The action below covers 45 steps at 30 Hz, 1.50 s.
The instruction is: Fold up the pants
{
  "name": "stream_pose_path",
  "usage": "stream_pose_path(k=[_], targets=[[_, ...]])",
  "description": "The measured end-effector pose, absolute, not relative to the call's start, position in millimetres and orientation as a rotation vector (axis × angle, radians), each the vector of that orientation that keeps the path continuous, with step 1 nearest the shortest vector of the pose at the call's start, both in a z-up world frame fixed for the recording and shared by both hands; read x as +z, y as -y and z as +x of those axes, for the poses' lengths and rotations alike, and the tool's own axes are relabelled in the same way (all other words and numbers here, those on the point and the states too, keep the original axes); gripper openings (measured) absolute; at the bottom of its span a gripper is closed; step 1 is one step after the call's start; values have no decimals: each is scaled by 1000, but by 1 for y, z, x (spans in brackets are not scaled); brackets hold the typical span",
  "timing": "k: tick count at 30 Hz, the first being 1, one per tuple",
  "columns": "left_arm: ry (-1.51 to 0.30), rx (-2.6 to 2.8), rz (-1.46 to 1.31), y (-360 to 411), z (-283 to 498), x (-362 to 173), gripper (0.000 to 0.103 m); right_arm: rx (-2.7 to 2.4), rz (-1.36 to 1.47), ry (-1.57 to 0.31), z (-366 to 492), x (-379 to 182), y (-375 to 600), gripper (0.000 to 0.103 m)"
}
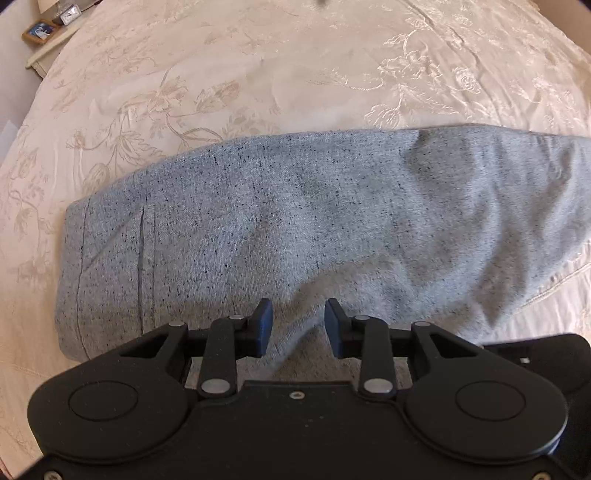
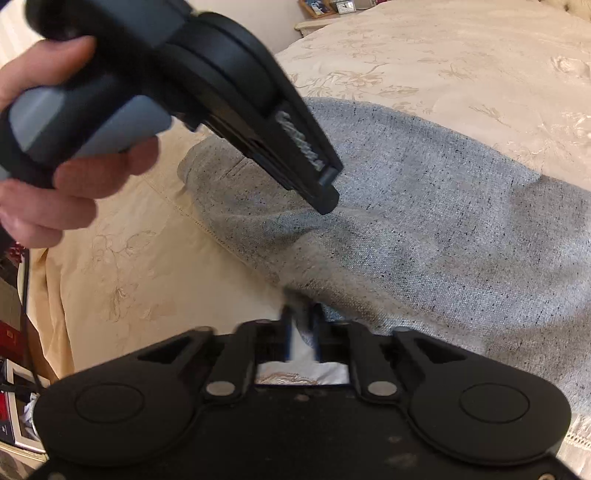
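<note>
Left jaws: the left gripper (image 1: 298, 317) has its blue-padded fingers parted, nothing between them, poised over the near edge of the pants (image 1: 314, 229).
Right jaws: the right gripper (image 2: 301, 325) has its fingers drawn close together with pale cloth between them at the pants' near edge; motion blur leaves it unclear whether they truly pinch it.
Pants: grey, dark-flecked, lying lengthwise across the bedspread (image 1: 258, 74), the stitched hem at the left end and the wider part running off to the right.
Left wrist view only: the whole hem with its two seam lines; a nightstand (image 1: 40, 55) at upper left carrying a picture frame (image 1: 38, 31) and a small clock (image 1: 70, 16).
Right wrist view only: a hand (image 2: 55, 177) wrapped round the left gripper's handle, that gripper seen side-on above the pants; the bed's near edge, with a dark cable (image 2: 26, 295) and books (image 2: 14, 406) beside it at lower left.
</note>
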<state>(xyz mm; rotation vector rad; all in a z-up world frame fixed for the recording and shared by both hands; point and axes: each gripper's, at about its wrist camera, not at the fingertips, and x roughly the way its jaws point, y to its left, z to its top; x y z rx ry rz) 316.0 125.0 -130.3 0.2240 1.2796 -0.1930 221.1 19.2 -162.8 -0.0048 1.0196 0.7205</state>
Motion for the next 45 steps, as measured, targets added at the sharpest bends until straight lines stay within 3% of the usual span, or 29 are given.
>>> stream_pose_path(k=[8, 11, 13, 21, 28, 31, 36, 37, 39, 41, 42, 43, 45], targets=[[-1311, -116, 390, -117, 337, -194, 44, 756, -251, -981, 190, -171, -50, 5], [-1297, -104, 390, -117, 337, -192, 43, 746, -232, -984, 194, -172, -49, 6], [-1285, -106, 377, -119, 333, -184, 43, 749, -245, -996, 192, -169, -49, 14], [-1150, -192, 171, -127, 286, -129, 43, 649, -39, -996, 176, -151, 15, 14], [-1319, -280, 282, -92, 242, -186, 43, 406, 101, -1012, 198, -149, 78, 17], [-1252, -279, 366, -81, 229, -182, 43, 357, 124, -1010, 211, -149, 88, 17], [-1271, -237, 252, -90, 240, -170, 43, 339, 69, -1009, 233, -168, 83, 17], [-1295, -224, 242, -92, 244, -174, 43, 305, 23, -1033, 242, -179, 85, 16], [-1322, -221, 217, -96, 249, -181, 44, 197, -37, -1094, 259, -200, 97, 2], [-1338, -234, 210, -97, 254, -179, 43, 151, 38, -1087, 268, -198, 115, 0], [-1342, -245, 210, -98, 255, -175, 42, 111, 31, -1080, 271, -191, 118, 3], [-1339, -261, 202, -99, 258, -168, 41, 98, 21, -1062, 273, -184, 120, 15], [-1292, -289, 176, -106, 263, -146, 41, 120, 44, -1008, 273, -167, 128, 18]])
